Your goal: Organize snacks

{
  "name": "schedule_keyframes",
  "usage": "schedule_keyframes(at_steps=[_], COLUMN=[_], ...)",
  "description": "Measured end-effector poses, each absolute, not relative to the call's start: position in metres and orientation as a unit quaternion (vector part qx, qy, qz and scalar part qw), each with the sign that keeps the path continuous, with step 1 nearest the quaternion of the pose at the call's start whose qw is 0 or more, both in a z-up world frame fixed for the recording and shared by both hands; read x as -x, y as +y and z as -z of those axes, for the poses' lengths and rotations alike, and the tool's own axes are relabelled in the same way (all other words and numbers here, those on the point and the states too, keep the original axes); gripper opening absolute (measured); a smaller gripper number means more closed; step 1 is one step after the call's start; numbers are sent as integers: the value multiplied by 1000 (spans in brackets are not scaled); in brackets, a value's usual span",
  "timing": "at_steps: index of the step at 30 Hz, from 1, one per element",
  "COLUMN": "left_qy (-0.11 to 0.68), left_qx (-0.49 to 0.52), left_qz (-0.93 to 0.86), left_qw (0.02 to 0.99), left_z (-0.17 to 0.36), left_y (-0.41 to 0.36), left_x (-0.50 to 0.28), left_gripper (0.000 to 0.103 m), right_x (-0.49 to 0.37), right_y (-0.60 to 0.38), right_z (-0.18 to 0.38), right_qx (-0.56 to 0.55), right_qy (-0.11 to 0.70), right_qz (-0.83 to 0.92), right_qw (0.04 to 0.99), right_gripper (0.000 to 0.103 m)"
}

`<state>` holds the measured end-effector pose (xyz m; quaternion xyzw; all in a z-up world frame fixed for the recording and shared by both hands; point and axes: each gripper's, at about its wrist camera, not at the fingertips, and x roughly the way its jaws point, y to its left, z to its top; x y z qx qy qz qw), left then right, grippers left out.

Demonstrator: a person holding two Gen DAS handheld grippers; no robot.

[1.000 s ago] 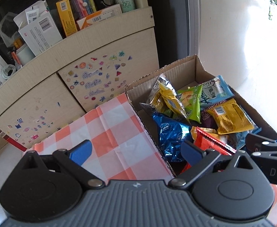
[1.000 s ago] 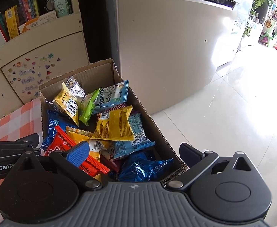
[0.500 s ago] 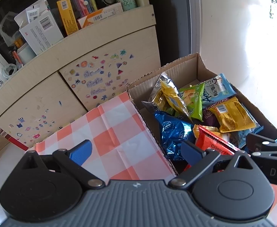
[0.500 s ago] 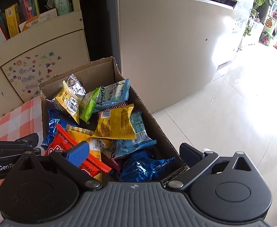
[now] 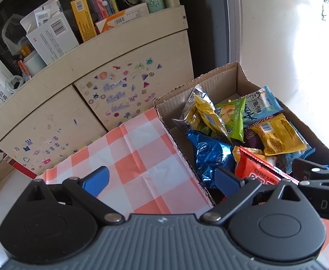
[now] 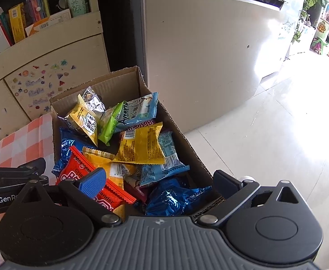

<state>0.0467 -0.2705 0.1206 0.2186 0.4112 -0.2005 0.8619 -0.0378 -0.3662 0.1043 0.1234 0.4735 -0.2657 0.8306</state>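
A cardboard box stands on the checked cloth and holds several snack packs: a red wafer pack, a yellow pack, blue foil packs, a green pack and a light blue pack. My left gripper is open and empty, over the cloth at the box's left wall. My right gripper is open and empty, above the near end of the box.
An orange and white checked cloth covers the table left of the box. A cream cabinet with stickers stands behind, with boxes and books on its shelf. A white fridge and tiled floor lie to the right.
Both grippers have drifted slightly; the box and snacks sit a little higher in the views. Nothing was grasped or released.
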Motion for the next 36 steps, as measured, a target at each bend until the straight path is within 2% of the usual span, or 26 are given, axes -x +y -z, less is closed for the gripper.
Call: schedule_keyframes(at_steps=[18,36], left_qy=[420,421], left_qx=[-213,-197], left_qz=[188,160], left_qw=[862,871], left_z=[-120,-113], left_y=[-259,-186], left_x=[-42,-11], left_gripper=[99,99], right_x=[38,57], right_y=[-357,-301], right_z=[-104,-96], right_qx=[-121,-104], right_qy=[475,462], right_qz=[255,210], right_qw=[834,855], right_gripper=[103,103])
